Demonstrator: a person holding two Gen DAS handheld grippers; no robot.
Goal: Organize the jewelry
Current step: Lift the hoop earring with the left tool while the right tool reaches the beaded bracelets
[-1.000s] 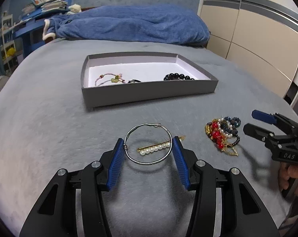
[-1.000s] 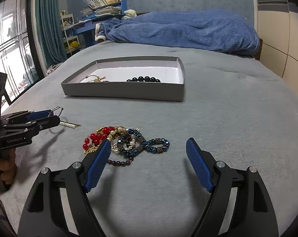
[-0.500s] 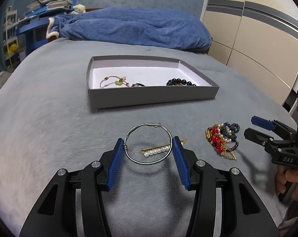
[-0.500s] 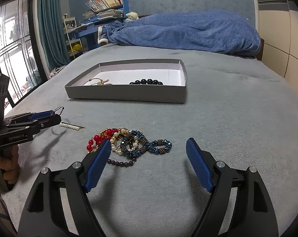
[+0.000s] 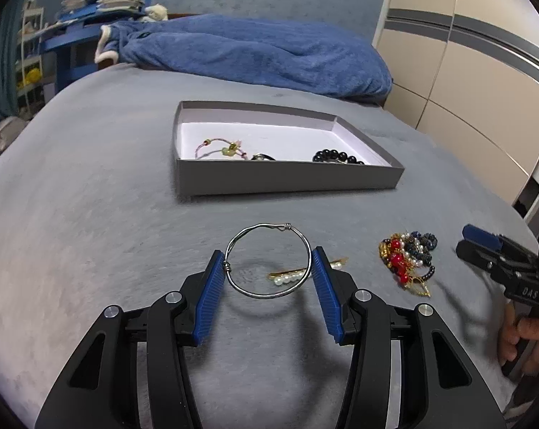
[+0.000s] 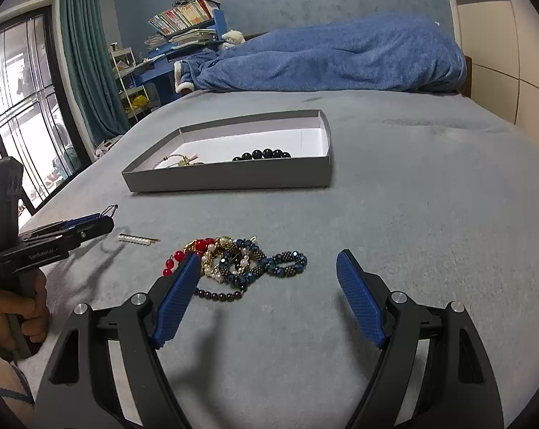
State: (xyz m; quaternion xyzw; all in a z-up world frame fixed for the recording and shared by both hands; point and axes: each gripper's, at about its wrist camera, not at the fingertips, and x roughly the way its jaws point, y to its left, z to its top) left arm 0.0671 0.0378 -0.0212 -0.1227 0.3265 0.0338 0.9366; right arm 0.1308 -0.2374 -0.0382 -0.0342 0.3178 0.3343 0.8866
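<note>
- Since the earlier picture, the gray box is sitting further to the right in the left camera's view, and the pearl hair clip is now peeking out under the right side of the wire ring instead of lying across its middle.
- The big gray bed is holding everything, and a blue blanket is lying bunched up at the far end.
- The gray box is sitting open in the middle of the bed, with a black bead bracelet and a pink string bracelet lying inside.
- The left gripper is squeezing the wire ring between its blue pads, lifted off the bed.
- The right gripper is hanging wide apart with nothing in it, just above a pile of beads.
- The pile of beads is lying on the bed near the box, beside the hair clip.
</note>
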